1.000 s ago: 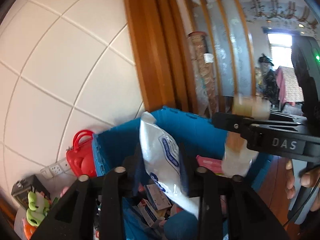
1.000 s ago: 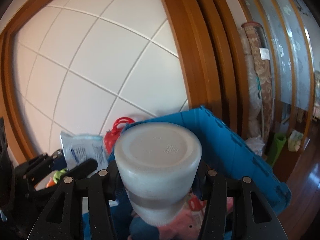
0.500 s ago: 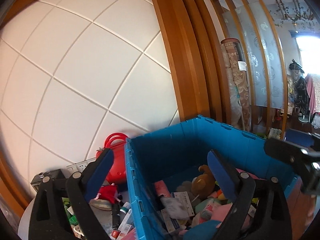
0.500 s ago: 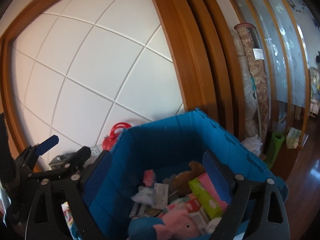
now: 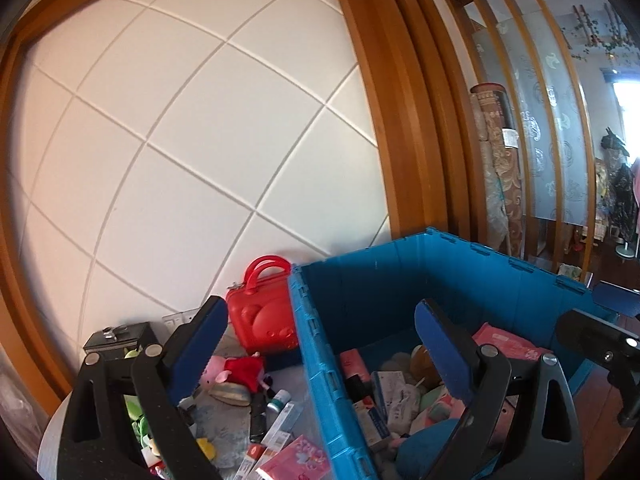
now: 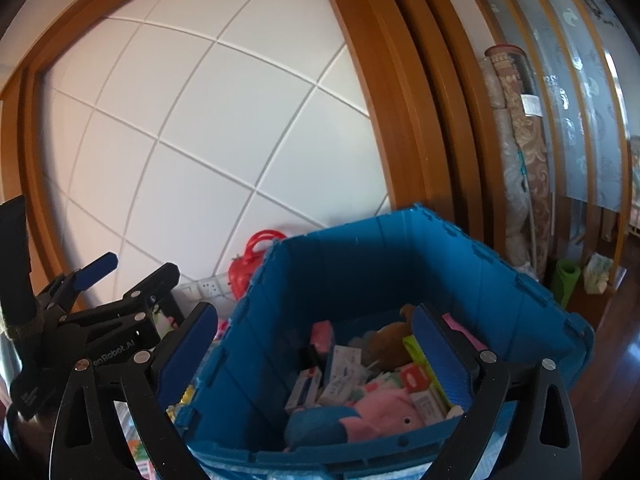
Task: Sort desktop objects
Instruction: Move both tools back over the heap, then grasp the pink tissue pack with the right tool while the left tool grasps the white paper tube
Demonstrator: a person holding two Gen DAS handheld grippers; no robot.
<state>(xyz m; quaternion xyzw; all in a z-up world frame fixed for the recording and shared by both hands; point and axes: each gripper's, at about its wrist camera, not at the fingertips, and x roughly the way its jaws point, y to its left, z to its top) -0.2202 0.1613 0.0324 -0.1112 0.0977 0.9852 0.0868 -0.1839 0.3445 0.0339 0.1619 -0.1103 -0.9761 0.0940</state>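
- The left tongs [image 5: 320, 352] stand wide apart with nothing between the blue pads. One pad sits over the counter clutter, the other over the inside of the blue crate [image 5: 400, 280].
- The right tongs [image 6: 316, 352] are opening, and nothing lies between their pads. They straddle the near left wall of the blue crate [image 6: 360, 264].
- In the right wrist view, the left tongs [image 6: 120, 276] appear at the left edge, apart from the crate.
- In the left wrist view, part of the right tongs [image 5: 600, 344] shows at the right edge, beside the crate's right wall.
- The crate stands against the white tiled wall [image 5: 200, 140], next to a wooden door frame [image 5: 400, 120].
- The crate holds a pink plush pig [image 6: 380, 412], a brown plush toy [image 6: 388, 336], a green packet [image 6: 416, 352], a pink packet [image 5: 508, 344] and several small white boxes [image 6: 340, 368].
- The counter [image 5: 52, 440] to the left of the crate carries unsorted items: a red toy case [image 5: 264, 320] with a handle, touching the crate's outer wall; a small pig doll in a red dress [image 5: 236, 372]; a pink patterned pack [image 5: 296, 460]; a tube [image 5: 280, 400]; and green toys [image 5: 136, 412].
- A black box [image 5: 116, 336] sits at the back of the counter, near a wall socket [image 5: 180, 316].
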